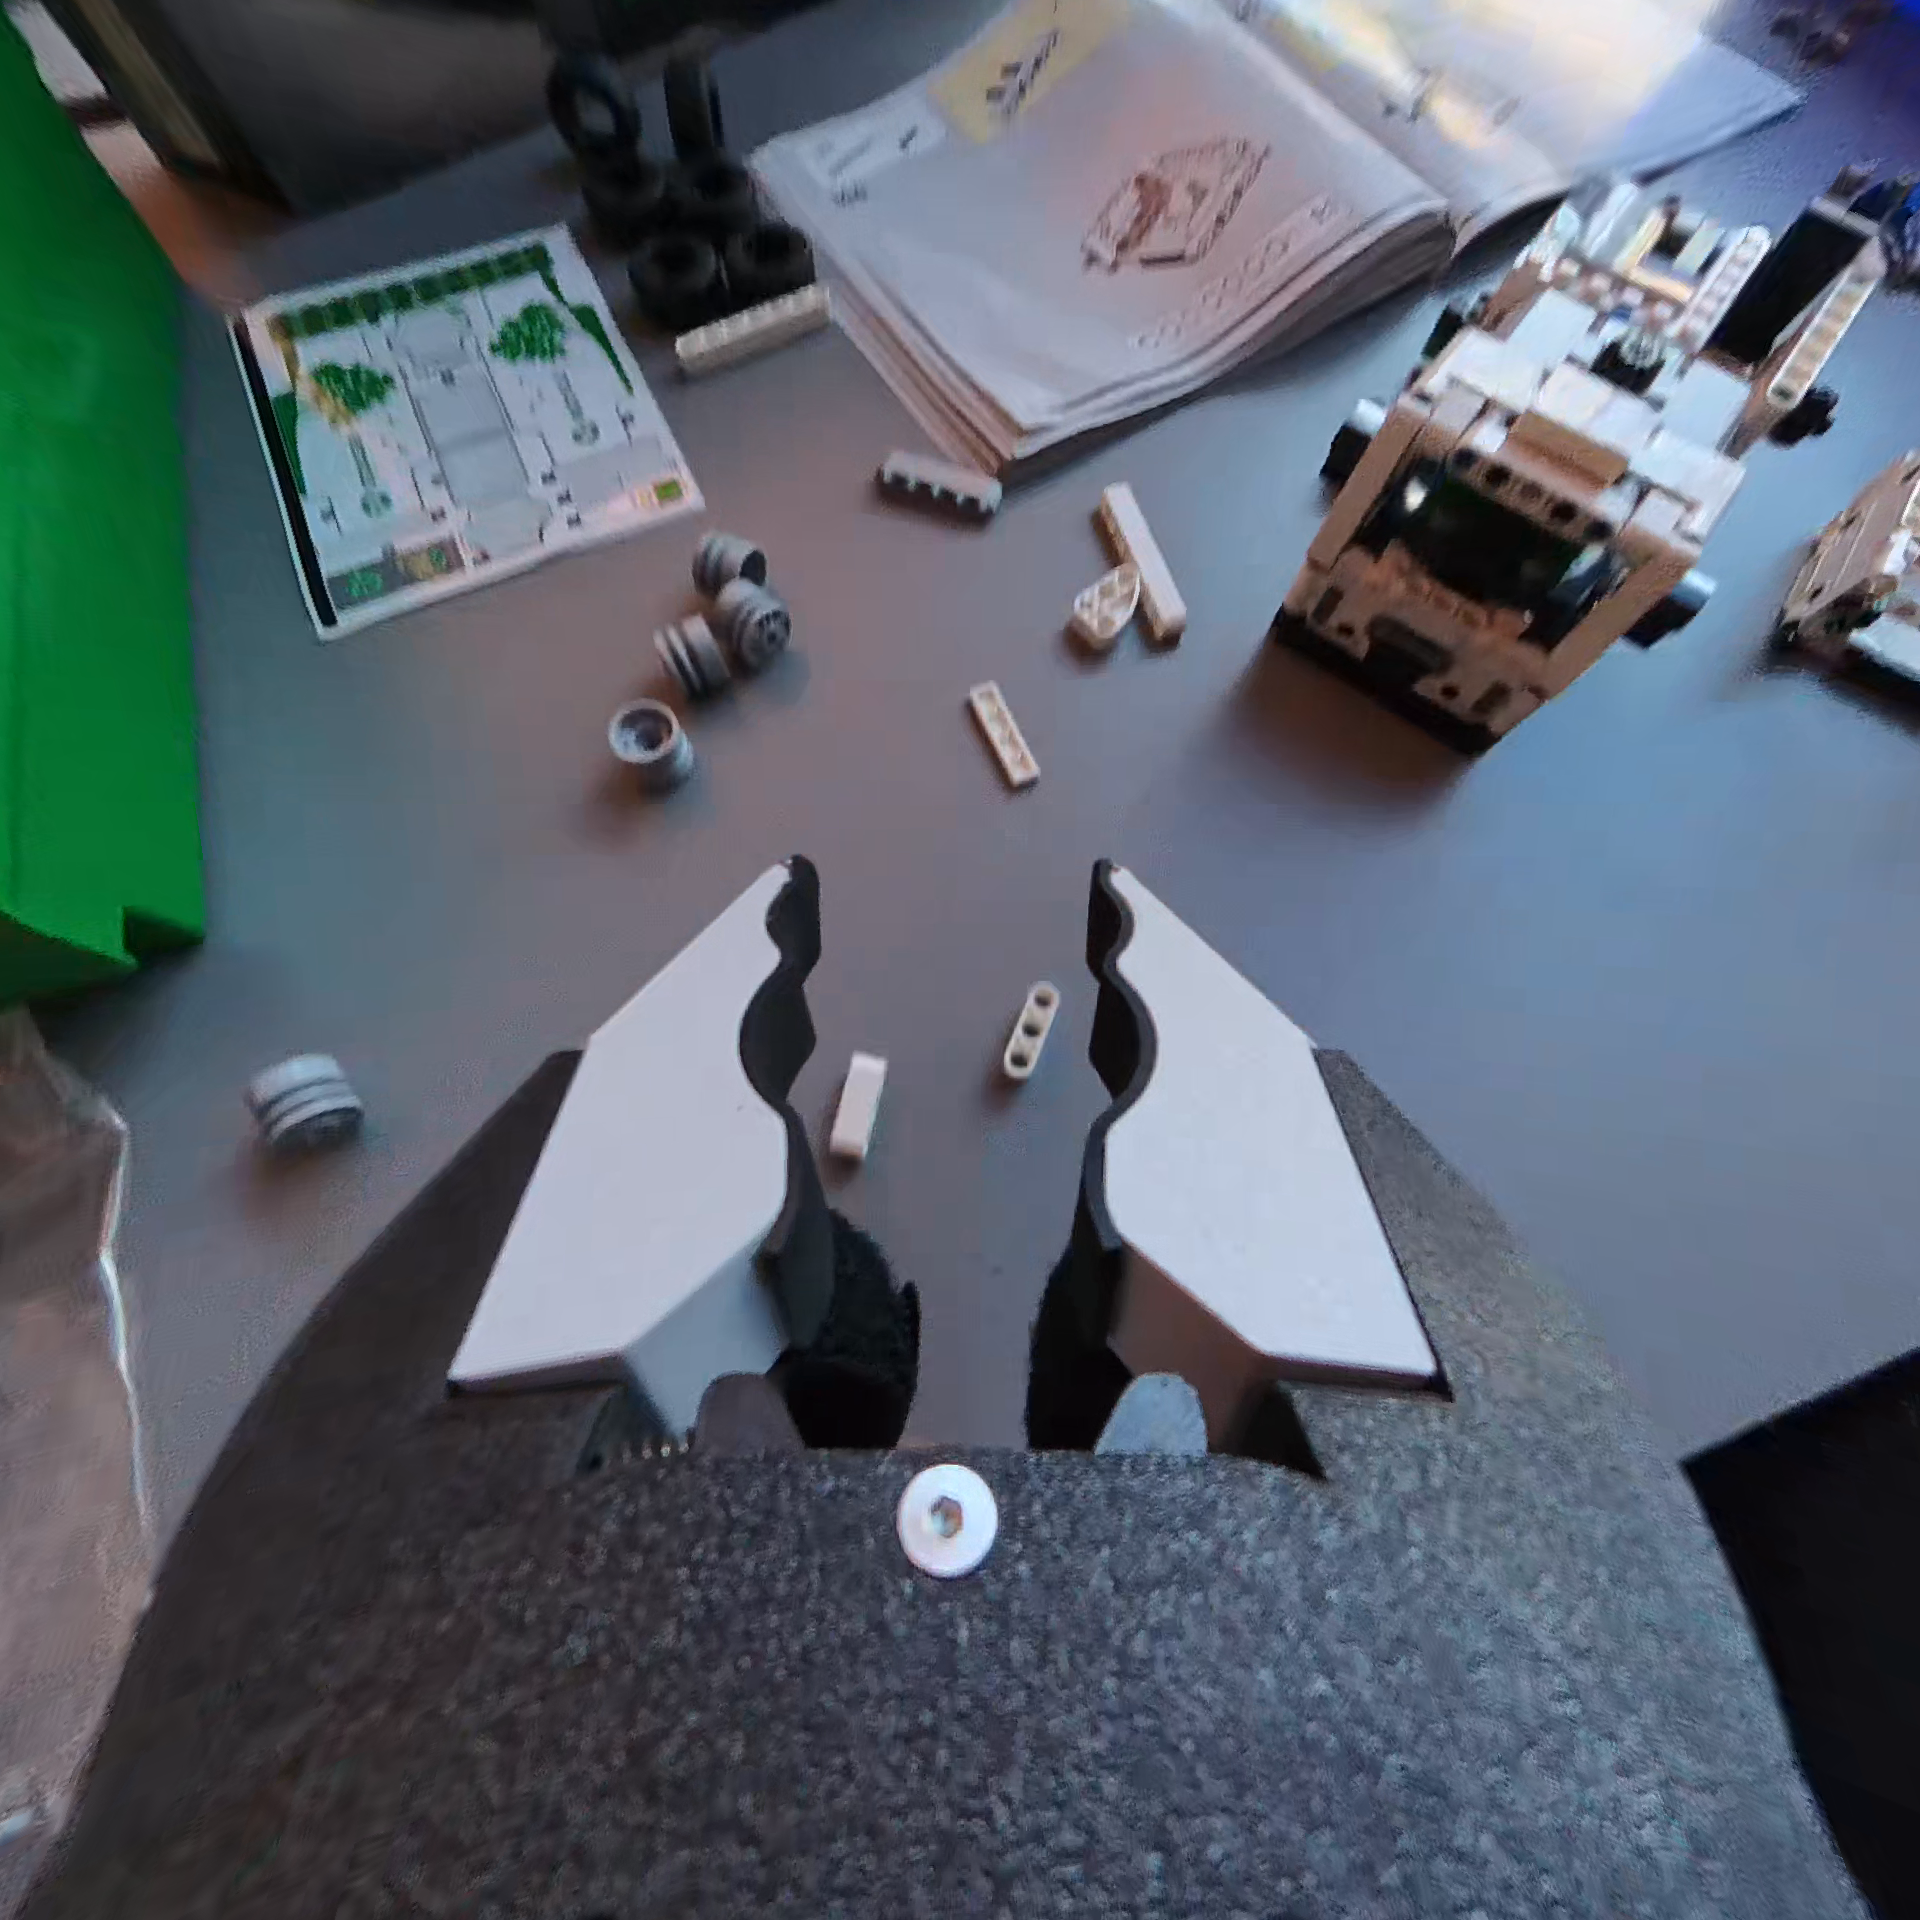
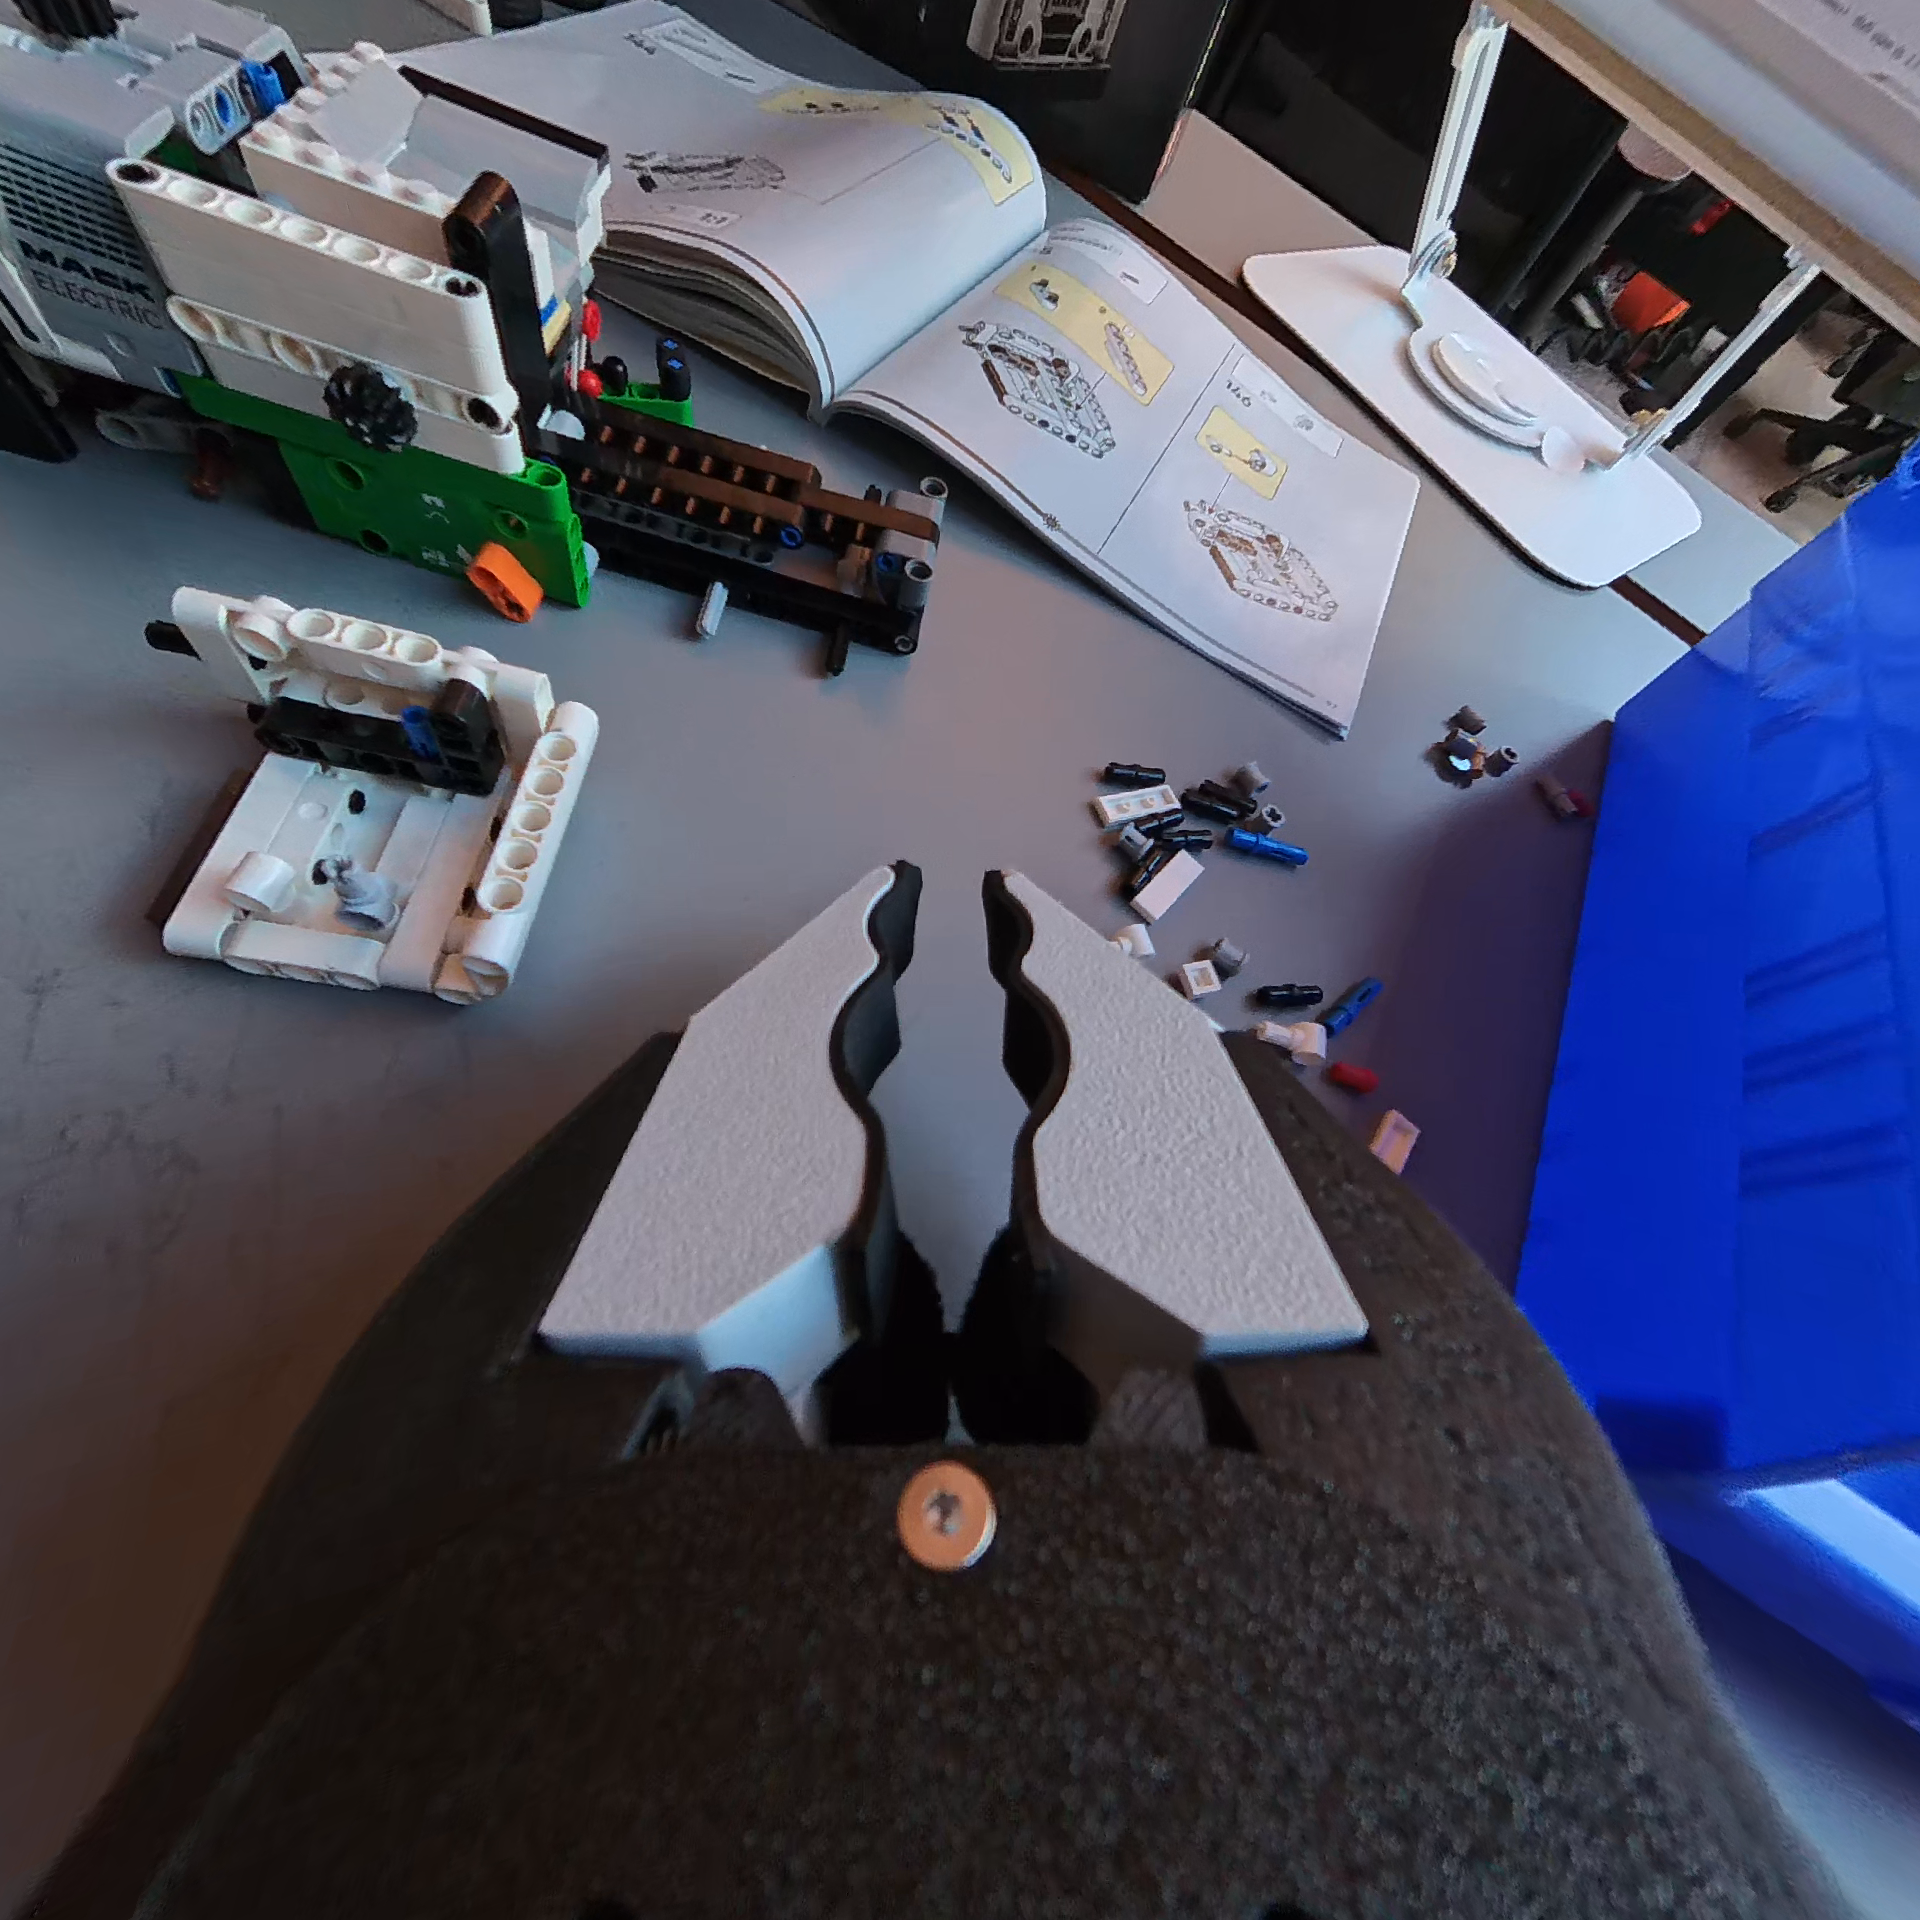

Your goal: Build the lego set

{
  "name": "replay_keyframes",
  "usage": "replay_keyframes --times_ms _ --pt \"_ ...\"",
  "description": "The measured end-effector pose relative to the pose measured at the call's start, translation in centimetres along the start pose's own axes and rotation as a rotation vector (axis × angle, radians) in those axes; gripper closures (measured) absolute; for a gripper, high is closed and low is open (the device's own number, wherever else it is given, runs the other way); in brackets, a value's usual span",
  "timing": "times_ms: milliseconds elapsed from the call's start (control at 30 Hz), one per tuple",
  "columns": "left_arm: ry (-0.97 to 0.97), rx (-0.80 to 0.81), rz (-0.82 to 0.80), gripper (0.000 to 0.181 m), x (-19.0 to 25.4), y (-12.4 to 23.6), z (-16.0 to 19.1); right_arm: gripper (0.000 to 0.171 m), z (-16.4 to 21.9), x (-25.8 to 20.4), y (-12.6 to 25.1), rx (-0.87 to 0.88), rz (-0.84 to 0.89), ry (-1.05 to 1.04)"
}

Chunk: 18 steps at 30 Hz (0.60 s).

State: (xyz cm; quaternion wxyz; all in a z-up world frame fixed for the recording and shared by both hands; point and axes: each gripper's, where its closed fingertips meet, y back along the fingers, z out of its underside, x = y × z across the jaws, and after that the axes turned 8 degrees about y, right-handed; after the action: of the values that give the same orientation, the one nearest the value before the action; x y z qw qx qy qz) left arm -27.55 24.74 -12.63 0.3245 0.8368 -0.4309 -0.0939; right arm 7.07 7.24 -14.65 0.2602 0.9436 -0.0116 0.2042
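The left gripper (image 1: 951, 894) hangs over the dark grey tabletop (image 1: 1351, 1039) with its jaws spread wide and nothing between the pads. Seen between its grey fingers, lying on the table, are a small white rectangular brick (image 1: 858, 1104) and a short grey three-hole beam (image 1: 1031, 1029), apart from each other. Ahead lies a flat pale plate with studs (image 1: 1004, 734), and to the left a cluster of grey plastic wheel hubs (image 1: 717, 623), with one more hub (image 1: 305, 1099) off on its own near the gripper's left side. Black rubber tyres (image 1: 675, 208) are stacked at the far edge, just beside a green-printed sticker sheet (image 1: 457, 426).

The task's thing — the partly built white, green and black lego truck (image 2: 332, 332) — stands at the far left in the right wrist view, next to the open instruction booklet (image 2: 1091, 343). A smaller white panel subassembly with a black beam (image 2: 374, 810) lies in front of the truck, apart from it.

The right gripper (image 2: 951, 883) is nearly closed, a narrow gap left between its tips, and it grasps nothing. To its right a scatter of small black, blue, white and red pins and tiles (image 2: 1195, 842) lies on the table, close to a blue plastic bin (image 2: 1745, 1039). A white lamp base (image 2: 1475, 405) sits beyond the booklet.
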Motion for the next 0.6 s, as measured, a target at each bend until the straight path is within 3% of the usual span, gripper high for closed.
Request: replay_keyframes --times_ms 267,433,600 --pt "-0.086 -0.072 0.058 0.144 1.1 0.7 4.0 0.158 0.4 -0.2 -0.3 -0.032 0.001 0.03" --pt "-0.113 -0.102 0.096 0.15 1.2 -0.6 4.3 0.159 0.3 -0.2 -0.3 -0.026 0.002 0.03" --pt "-0.124 -0.057 0.003 0.155 -1.6 -0.3 3.1 0.159 0.2 -0.2 -0.2 -0.021 0.002 0.025"
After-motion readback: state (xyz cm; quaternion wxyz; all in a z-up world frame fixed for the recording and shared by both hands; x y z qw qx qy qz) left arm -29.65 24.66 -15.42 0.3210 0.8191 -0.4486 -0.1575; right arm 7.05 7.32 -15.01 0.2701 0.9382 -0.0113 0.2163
